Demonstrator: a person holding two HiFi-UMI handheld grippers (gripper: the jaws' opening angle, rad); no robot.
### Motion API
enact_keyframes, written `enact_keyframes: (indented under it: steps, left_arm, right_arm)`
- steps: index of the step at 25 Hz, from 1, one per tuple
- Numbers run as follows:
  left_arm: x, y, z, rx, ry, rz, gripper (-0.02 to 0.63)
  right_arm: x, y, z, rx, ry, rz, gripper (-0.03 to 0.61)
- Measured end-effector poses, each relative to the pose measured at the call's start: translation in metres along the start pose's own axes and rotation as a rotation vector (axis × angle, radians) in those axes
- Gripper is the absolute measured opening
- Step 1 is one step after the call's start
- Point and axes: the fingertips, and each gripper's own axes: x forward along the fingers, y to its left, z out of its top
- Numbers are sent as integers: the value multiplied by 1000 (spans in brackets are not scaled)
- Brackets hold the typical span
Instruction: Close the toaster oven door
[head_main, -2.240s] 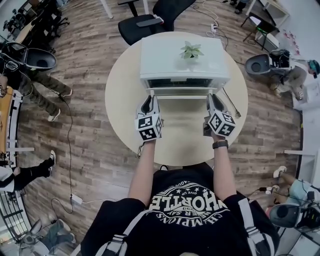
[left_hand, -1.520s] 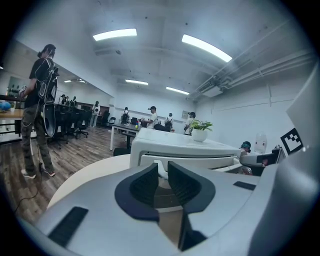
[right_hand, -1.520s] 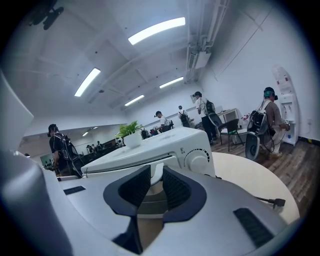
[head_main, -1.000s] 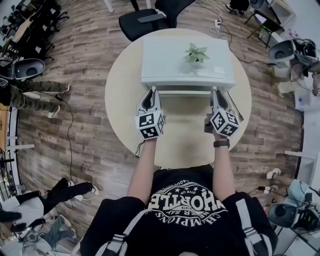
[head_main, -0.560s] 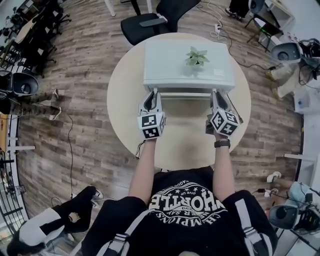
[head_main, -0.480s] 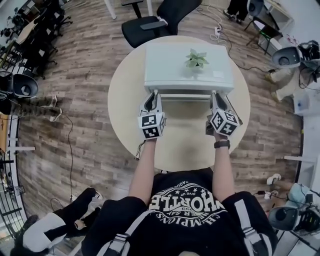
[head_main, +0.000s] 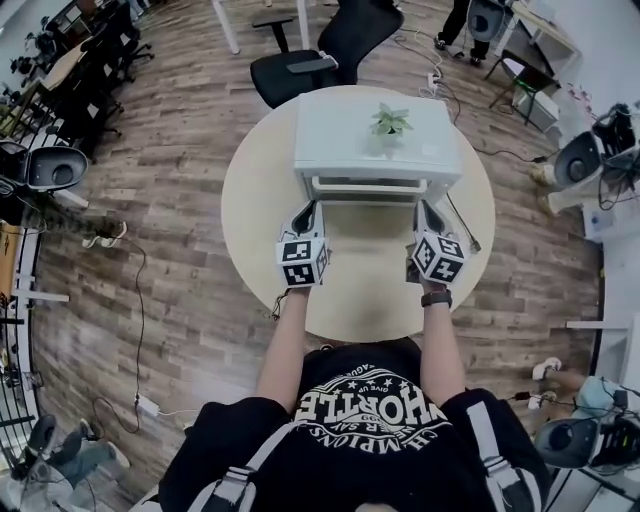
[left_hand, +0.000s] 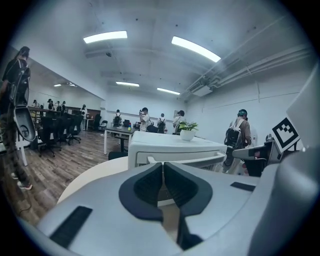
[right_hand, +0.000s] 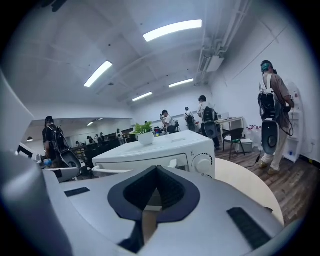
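In the head view we see the toaster oven (head_main: 375, 135) on the round counter (head_main: 265, 200), its door (head_main: 372, 187) shut. The left gripper (head_main: 306, 208) and right gripper (head_main: 427, 207) sit just before it, not touching. In the left gripper view, the jaws have just been closing and now meet on nothing. The right gripper view shows the same.

Smooth matt toaster oven (head_main: 340, 135) casing, pale smooth table (head_main: 260, 210), wood-grain plank floor (head_main: 170, 150).
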Motion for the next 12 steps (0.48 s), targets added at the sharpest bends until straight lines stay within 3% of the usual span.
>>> enact_keyframes:
  steps: [12]
  left_arm:
    - [-64,2,15,38,-37,-11,18]
  right_arm:
    - [-51,42,-1,-22,-49,42,21]
